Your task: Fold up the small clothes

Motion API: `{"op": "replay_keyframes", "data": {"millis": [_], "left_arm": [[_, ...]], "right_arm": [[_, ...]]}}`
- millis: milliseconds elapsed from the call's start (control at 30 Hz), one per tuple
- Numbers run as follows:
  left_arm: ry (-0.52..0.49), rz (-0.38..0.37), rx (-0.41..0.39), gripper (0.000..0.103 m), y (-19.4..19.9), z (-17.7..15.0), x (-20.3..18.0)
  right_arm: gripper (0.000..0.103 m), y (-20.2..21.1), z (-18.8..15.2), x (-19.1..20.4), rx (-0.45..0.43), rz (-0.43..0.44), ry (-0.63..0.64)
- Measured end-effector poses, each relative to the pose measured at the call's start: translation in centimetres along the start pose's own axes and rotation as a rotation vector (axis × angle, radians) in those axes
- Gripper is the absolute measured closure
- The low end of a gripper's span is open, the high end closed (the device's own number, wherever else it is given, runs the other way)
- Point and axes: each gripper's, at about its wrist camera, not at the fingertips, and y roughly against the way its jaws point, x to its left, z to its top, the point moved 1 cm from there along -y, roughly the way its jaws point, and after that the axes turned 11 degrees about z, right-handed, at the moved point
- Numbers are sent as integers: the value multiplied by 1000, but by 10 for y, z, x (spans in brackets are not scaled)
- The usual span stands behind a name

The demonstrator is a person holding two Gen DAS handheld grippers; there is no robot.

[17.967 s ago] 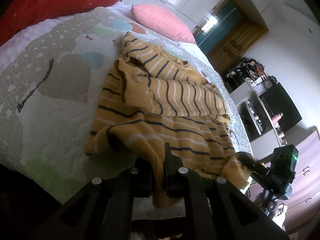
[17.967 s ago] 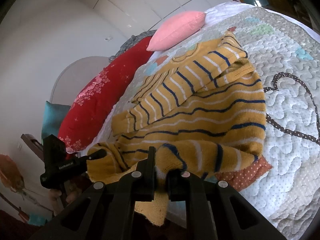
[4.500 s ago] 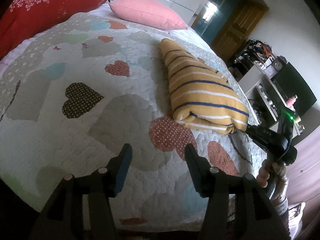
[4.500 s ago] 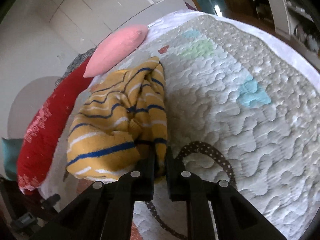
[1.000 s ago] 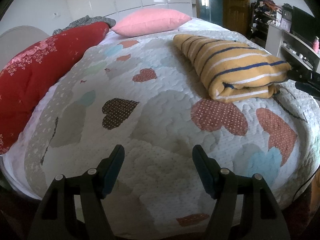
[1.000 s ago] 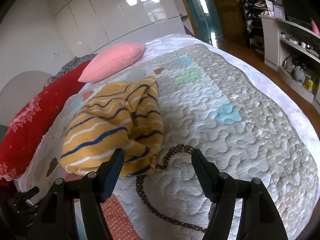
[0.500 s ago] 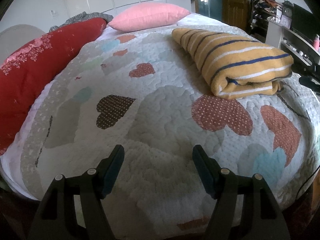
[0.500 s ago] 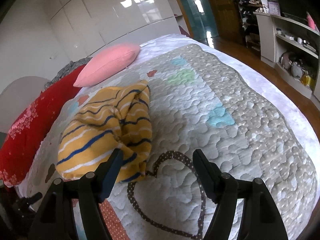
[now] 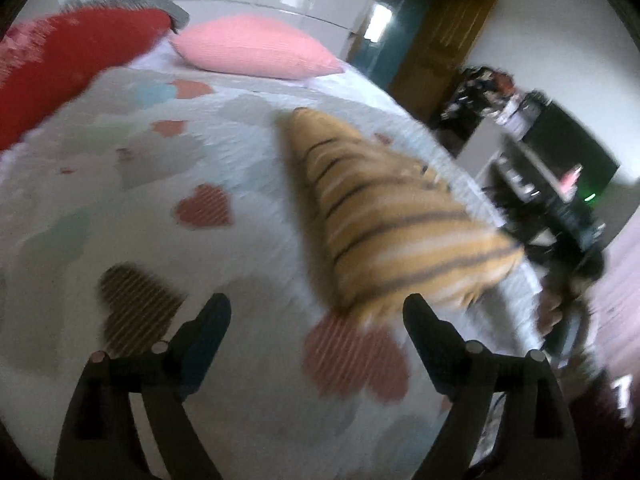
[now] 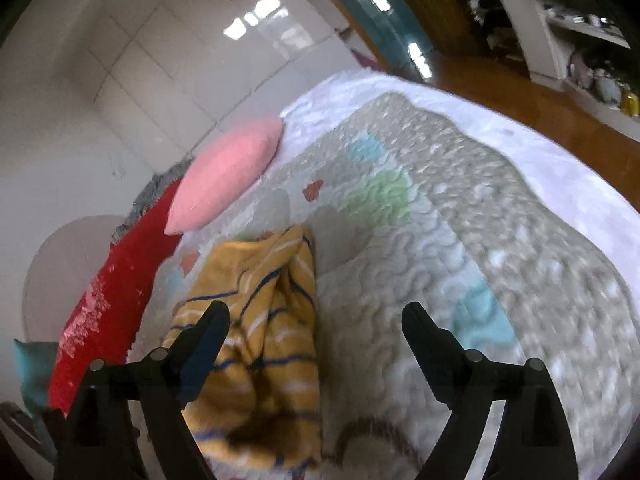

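Observation:
A folded yellow sweater [image 9: 384,216] with dark blue and white stripes lies on the quilted bed cover [image 9: 248,168]. In the left wrist view my left gripper [image 9: 316,312] hovers just short of its near end, jaws opening wide, nothing between them. In the right wrist view the sweater [image 10: 268,320] lies ahead on the left. My right gripper [image 10: 316,320] hangs over the sweater's right edge, its jaws also opening, and nothing is pinched. The right gripper's body and a hand [image 9: 560,308] show at the right of the left wrist view.
A pink pillow [image 9: 252,48] and a red bolster [image 9: 60,60] lie at the head of the bed. White shelves [image 10: 560,24], a dark screen [image 9: 568,152] and a wooden door [image 9: 440,28] stand beyond the bed's far side. Quilt with heart patches [image 9: 204,206] spreads left of the sweater.
Both views have swung and blurred with motion. Both grippers' jaws have spread wider. The sweater now sits closer to the left gripper and nearer the right gripper's left finger.

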Motion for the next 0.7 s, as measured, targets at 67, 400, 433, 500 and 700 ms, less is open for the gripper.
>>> {"op": "replay_keyframes", "data": {"millis": [67, 400, 433, 500, 700], "left_arm": [[-18, -104, 25, 15, -23, 21, -10], [-29, -287, 221, 29, -105, 49, -45], [-31, -284, 212, 39, -99, 51, -43], [-36, -268, 190, 46, -84, 59, -37], [-69, -195, 66, 46, -27, 83, -22]], "right_arm": [[12, -31, 5, -4, 85, 21, -8], [50, -141, 0, 17, 324, 184, -47], [58, -142, 1, 22, 311, 192, -64], [68, -141, 6, 38, 294, 242, -61], [70, -130, 19, 92, 209, 409, 20]]}}
